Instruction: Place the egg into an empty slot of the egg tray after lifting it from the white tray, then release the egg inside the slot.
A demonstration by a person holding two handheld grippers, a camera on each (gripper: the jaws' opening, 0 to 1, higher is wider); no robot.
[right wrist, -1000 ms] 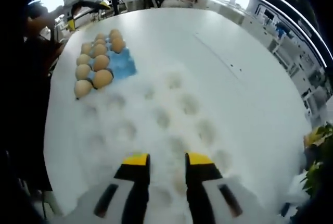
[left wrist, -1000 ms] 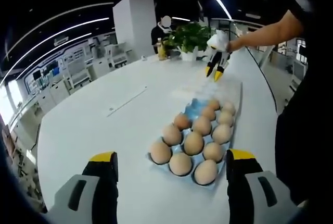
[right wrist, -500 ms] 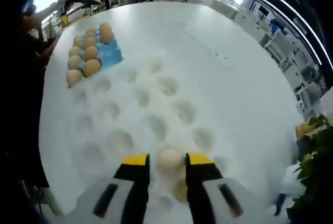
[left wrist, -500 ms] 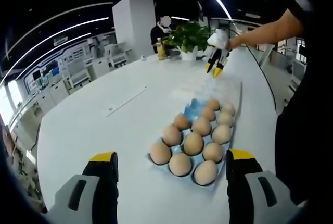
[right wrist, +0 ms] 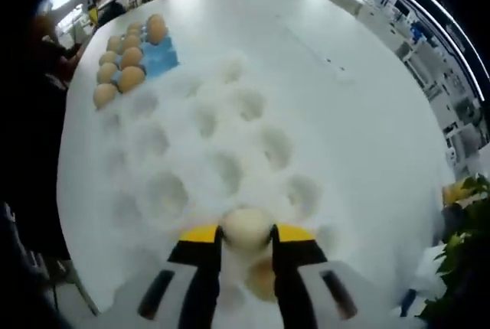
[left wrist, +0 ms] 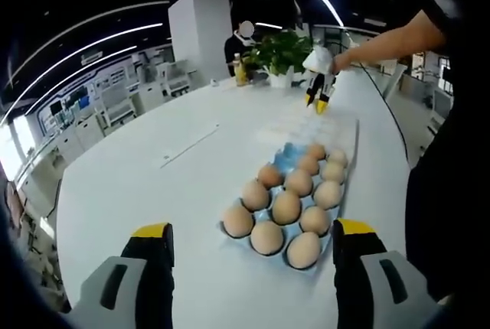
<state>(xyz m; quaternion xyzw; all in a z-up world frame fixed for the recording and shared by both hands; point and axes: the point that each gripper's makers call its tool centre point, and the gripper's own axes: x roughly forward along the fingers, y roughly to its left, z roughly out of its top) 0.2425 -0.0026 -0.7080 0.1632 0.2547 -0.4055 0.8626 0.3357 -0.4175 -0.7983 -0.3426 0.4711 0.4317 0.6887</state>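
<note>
In the right gripper view a pale egg (right wrist: pixel 246 226) rests in a hollow of the white tray (right wrist: pixel 230 138), between the tips of my right gripper (right wrist: pixel 246 236). The jaws stand narrowly open, close on either side of it. A second egg (right wrist: pixel 262 278) lies nearer, partly hidden by the jaws. The blue egg tray (right wrist: pixel 159 61) with several eggs lies far off at the upper left. In the left gripper view that blue egg tray (left wrist: pixel 285 157) sits just ahead, with bare blue slots at its far end. My left gripper (left wrist: pixel 253 229) hangs wide open before it, holding nothing. My right gripper (left wrist: pixel 318 101) dips over the white tray (left wrist: pixel 295 124).
Both trays lie on a big round white table (left wrist: pixel 138 184). A potted plant (left wrist: pixel 280 50) and a yellow bottle (left wrist: pixel 240 75) stand at its far edge, with a person behind them. A person's arm (left wrist: pixel 383 38) reaches in from the right. The table edge (right wrist: pixel 69 214) runs close on the left.
My right gripper has come down onto the white tray, and the pale egg now sits between its tips; the jaw gap looks the same. The left gripper has barely moved.
</note>
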